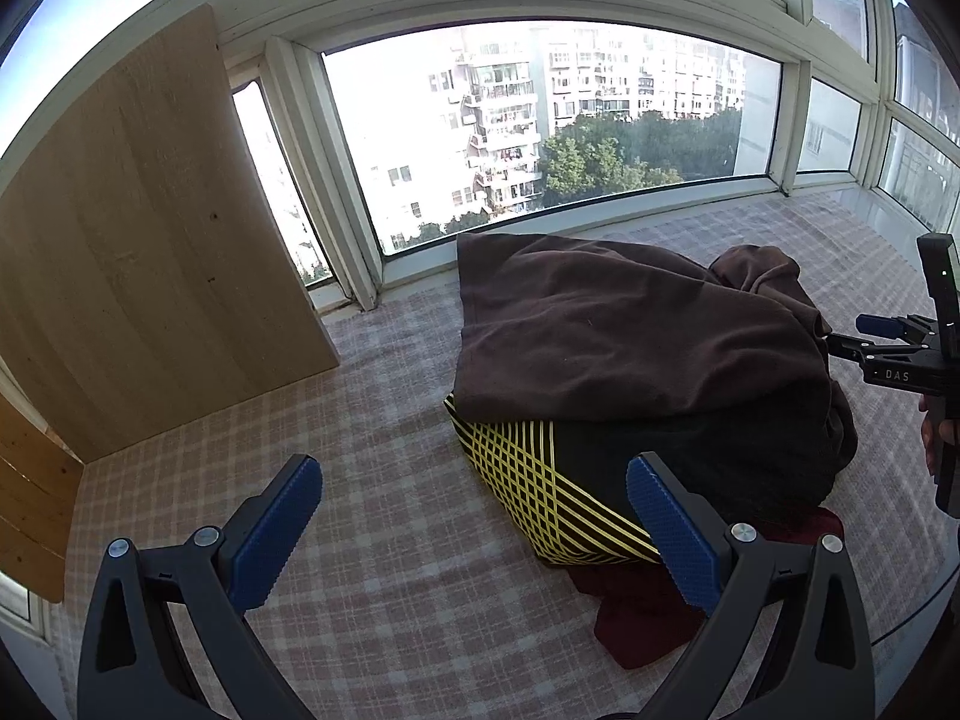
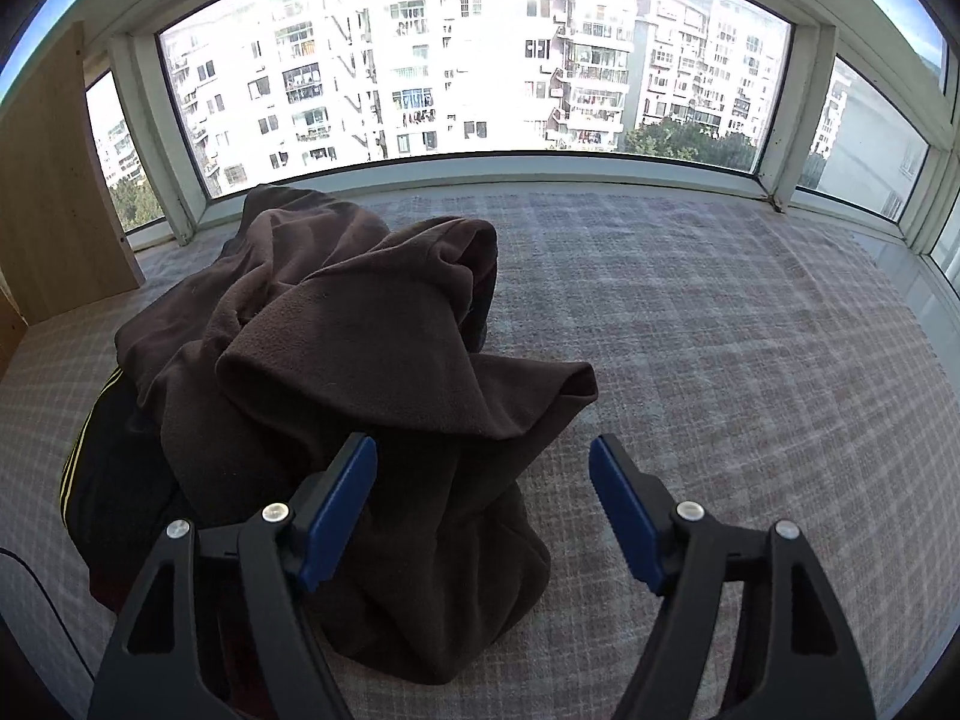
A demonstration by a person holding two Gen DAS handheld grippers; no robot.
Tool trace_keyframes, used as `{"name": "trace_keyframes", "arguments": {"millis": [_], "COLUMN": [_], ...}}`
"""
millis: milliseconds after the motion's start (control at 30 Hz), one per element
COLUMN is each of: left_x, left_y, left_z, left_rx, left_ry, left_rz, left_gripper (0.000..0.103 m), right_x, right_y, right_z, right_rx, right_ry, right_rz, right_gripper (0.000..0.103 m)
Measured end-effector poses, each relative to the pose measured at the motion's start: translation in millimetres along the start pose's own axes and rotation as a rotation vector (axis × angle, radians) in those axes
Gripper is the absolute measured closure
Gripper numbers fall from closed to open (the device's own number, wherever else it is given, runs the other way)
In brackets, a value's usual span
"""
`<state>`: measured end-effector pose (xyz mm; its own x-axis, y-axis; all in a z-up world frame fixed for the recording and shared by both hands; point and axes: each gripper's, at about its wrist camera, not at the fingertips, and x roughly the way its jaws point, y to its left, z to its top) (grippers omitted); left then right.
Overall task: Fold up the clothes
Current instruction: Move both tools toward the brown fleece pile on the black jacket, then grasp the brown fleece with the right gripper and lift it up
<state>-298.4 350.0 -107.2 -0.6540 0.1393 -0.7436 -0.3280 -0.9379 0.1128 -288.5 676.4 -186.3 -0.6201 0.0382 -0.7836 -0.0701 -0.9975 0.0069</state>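
A wooden board leans at the checked cloth's far left edge. My left gripper hangs spread, empty. The brown garment is heaped over a yellow-striped black one mid-cloth. My right gripper is spread too, above the heap's right side.

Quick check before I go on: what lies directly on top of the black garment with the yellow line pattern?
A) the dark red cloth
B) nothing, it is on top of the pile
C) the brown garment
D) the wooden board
C: in the left wrist view the brown garment is draped over the black and yellow garment, whose patterned end sticks out beneath it; the dark red cloth lies at the bottom.
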Motion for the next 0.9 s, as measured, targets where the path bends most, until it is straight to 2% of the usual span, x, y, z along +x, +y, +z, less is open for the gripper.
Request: {"name": "trace_keyframes", "arguments": {"millis": [200, 333, 433, 500, 533, 600, 767, 900], "left_x": [27, 30, 28, 29, 31, 34, 35, 27], "left_y": [-8, -22, -29, -29, -27, -24, -19, -15], "left_z": [14, 29, 31, 28, 27, 25, 20, 20], "left_rx": [0.006, 0.029, 0.053, 0.059, 0.055, 0.047, 0.038, 0.03], "left_ry": [0.027, 0.002, -0.013, -0.007, 0.001, 0.016, 0.027, 0.014], "left_rz": [-0.029, -0.046, -0.043, -0.038, -0.038, -0.038, -0.025, -0.024], "left_gripper": [0.001, 0.001, 0.0, 0.0, 0.0, 0.0, 0.001, 0.001], "right_x": [14, 26, 35, 40, 42, 42, 12, -27], "right_y": [3, 1, -3, -6, -8, -13, -22, -20], "right_z": [13, 20, 21, 21, 20, 19, 27, 49], "right_rx": [-0.026, -0.026, -0.011, 0.009, 0.019, 0.048, 0.134, 0.13], "right_ry": [-0.017, -0.01, 0.008, 0.026, 0.033, 0.034, -0.047, -0.107], "right_rz": [0.016, 0.066, 0.118, 0.149, 0.159, 0.189, 0.253, 0.265], "right_gripper": [0.03, 0.03, 0.051, 0.073, 0.076, 0.094, 0.096, 0.097]}}
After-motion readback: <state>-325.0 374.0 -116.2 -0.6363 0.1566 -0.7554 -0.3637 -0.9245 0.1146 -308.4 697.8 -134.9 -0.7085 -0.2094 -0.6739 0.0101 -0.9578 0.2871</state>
